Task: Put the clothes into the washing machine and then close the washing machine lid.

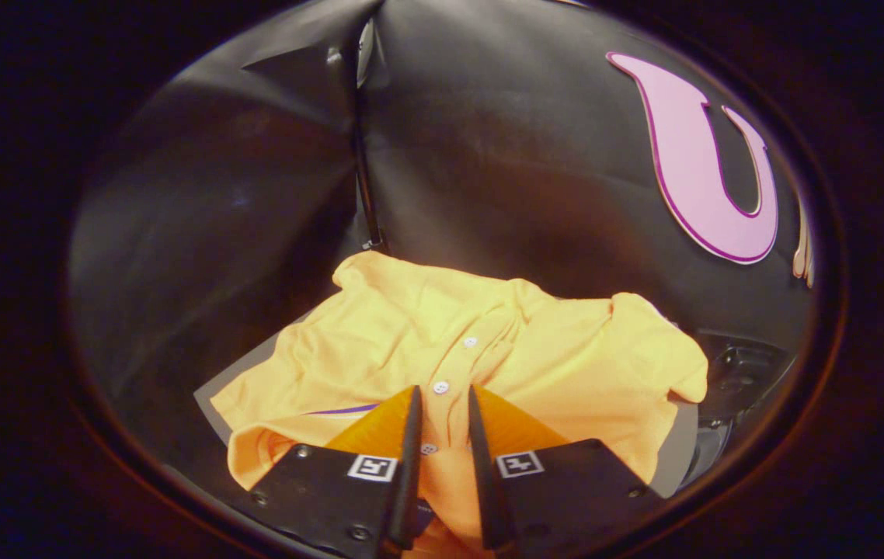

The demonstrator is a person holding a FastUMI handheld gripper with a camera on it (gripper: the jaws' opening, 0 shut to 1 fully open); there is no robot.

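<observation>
The near hem of the yellow shirt is being hidden under the claw, whose fingers are being held slightly apart over the button placket; the shirt is lying crumpled on the tabletop, spreading ahead.

A black cloth wall fills the background, creased and faintly glossy under the light. Two panels of it meet at a vertical seam, where a dark strap or pole runs down to a small foot near the table. A loose flap of cloth folds over beside the top of the seam. The table is grey, showing as a bare strip at its edge.
</observation>
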